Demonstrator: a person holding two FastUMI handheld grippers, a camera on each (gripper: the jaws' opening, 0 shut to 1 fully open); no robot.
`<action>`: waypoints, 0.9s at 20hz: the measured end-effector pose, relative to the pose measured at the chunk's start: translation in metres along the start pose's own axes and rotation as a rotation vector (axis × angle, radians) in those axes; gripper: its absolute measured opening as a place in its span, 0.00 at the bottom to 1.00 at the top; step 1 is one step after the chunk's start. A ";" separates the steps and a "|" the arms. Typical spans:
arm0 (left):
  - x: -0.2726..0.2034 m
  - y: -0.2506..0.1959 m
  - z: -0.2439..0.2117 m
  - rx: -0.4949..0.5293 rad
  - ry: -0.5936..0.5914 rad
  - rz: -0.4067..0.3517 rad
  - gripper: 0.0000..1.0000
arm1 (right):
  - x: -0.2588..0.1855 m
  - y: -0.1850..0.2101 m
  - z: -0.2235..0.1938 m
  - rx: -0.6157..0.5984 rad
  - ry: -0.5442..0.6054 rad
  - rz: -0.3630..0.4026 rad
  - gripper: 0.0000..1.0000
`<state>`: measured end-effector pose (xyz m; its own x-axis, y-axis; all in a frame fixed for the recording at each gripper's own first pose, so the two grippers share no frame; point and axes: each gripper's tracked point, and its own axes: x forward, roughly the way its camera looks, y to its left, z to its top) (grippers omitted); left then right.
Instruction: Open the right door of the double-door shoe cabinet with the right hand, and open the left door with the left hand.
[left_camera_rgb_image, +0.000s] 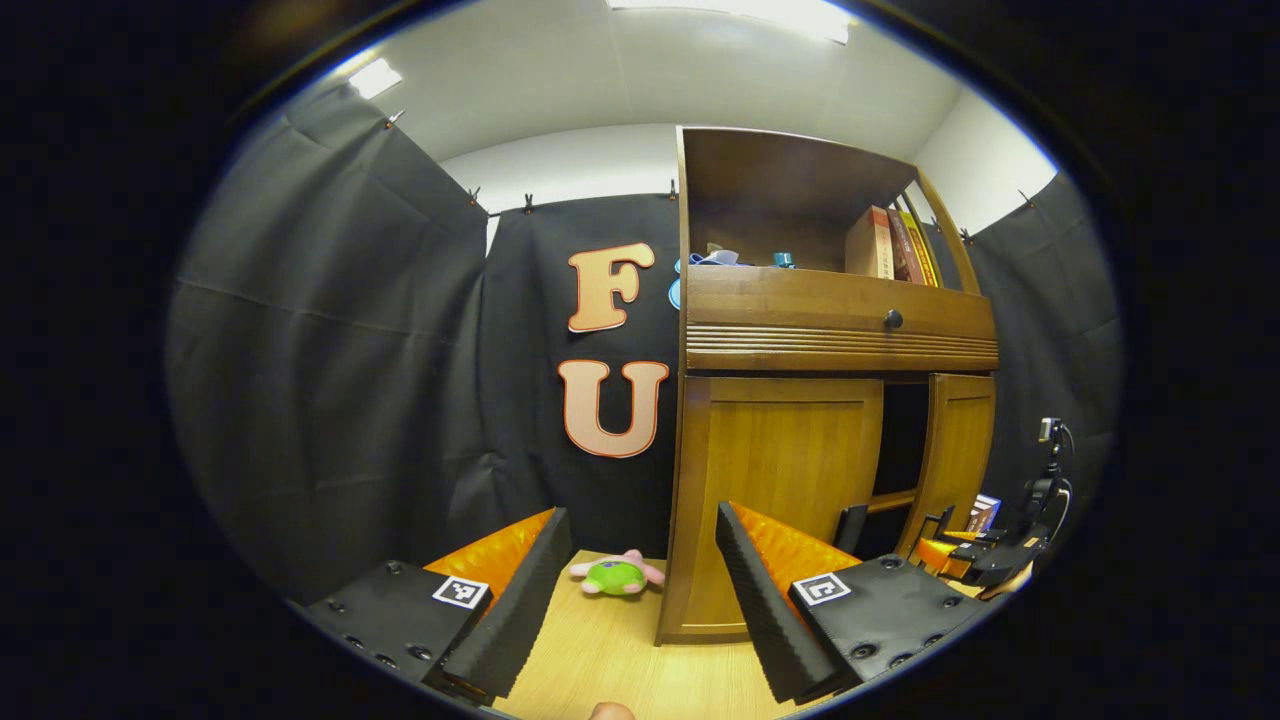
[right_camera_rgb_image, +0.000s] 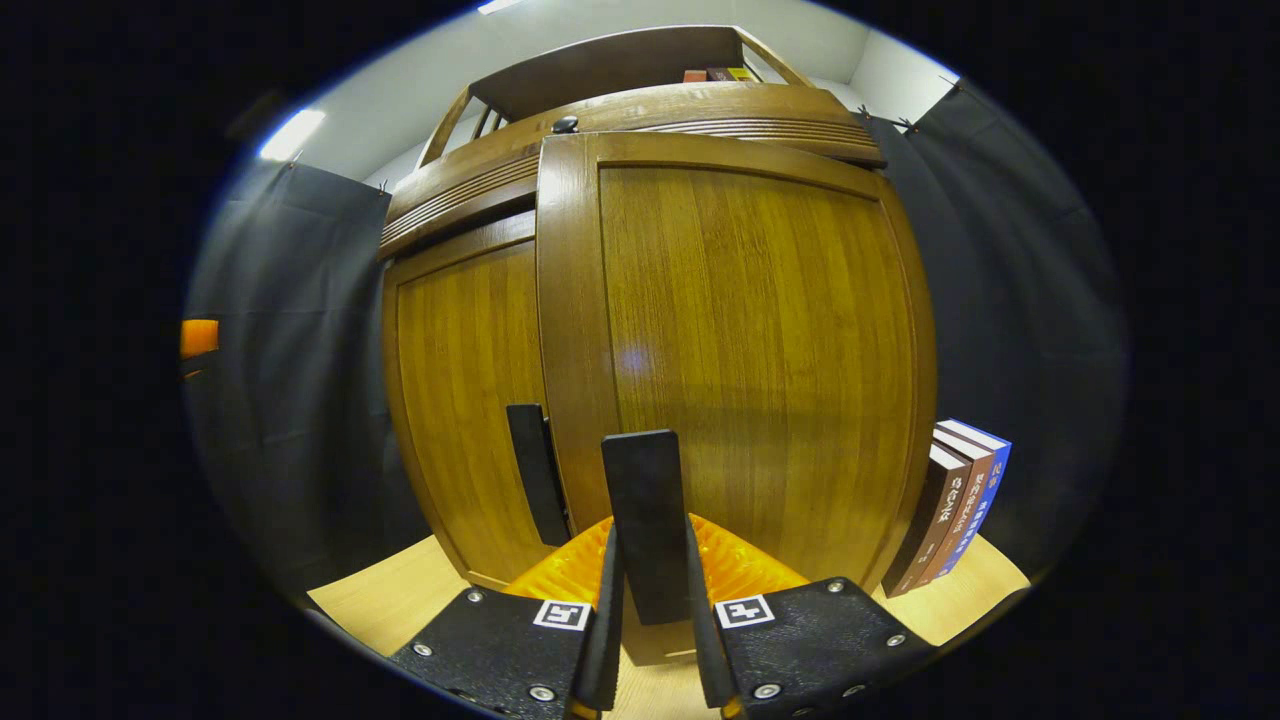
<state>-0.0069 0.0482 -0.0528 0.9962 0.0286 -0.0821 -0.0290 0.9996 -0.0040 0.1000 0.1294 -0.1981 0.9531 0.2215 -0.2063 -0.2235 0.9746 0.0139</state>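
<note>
The wooden shoe cabinet (left_camera_rgb_image: 700, 500) stands on a light wood table. In the left gripper view its left door (left_camera_rgb_image: 780, 470) lies flat and closed, with a black handle (left_camera_rgb_image: 851, 526) at its right edge. The right door (left_camera_rgb_image: 960, 445) stands ajar, with a dark gap beside it. My left gripper (left_camera_rgb_image: 640, 590) is open with nothing between its fingers, a short way in front of the cabinet's left corner. In the right gripper view the right door (right_camera_rgb_image: 750, 340) swings towards me, and my right gripper (right_camera_rgb_image: 650, 600) is shut on its black upright handle (right_camera_rgb_image: 648, 510). The left door (right_camera_rgb_image: 465, 400) and its handle (right_camera_rgb_image: 537, 470) sit just to the left.
A green and pink plush toy (left_camera_rgb_image: 615, 576) lies on the table (left_camera_rgb_image: 600, 660) by the cabinet's left side. A drawer with a dark knob (left_camera_rgb_image: 893, 319) and a shelf of books (left_camera_rgb_image: 890, 245) sit above the doors. More books (right_camera_rgb_image: 960, 500) lean against the cabinet's right side.
</note>
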 end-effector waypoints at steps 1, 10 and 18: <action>-0.001 -0.002 0.000 0.000 0.002 -0.005 0.95 | -0.005 -0.002 0.001 -0.004 -0.001 0.000 0.31; -0.011 -0.011 0.002 -0.004 0.003 -0.021 0.95 | -0.054 -0.023 0.004 -0.016 0.000 -0.007 0.41; -0.015 -0.026 0.003 -0.009 0.005 -0.043 0.94 | -0.099 -0.058 0.004 -0.065 -0.006 -0.067 0.28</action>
<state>-0.0207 0.0218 -0.0488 0.9961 -0.0144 -0.0869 0.0130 0.9998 -0.0167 0.0193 0.0512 -0.1750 0.9676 0.1558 -0.1988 -0.1714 0.9831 -0.0636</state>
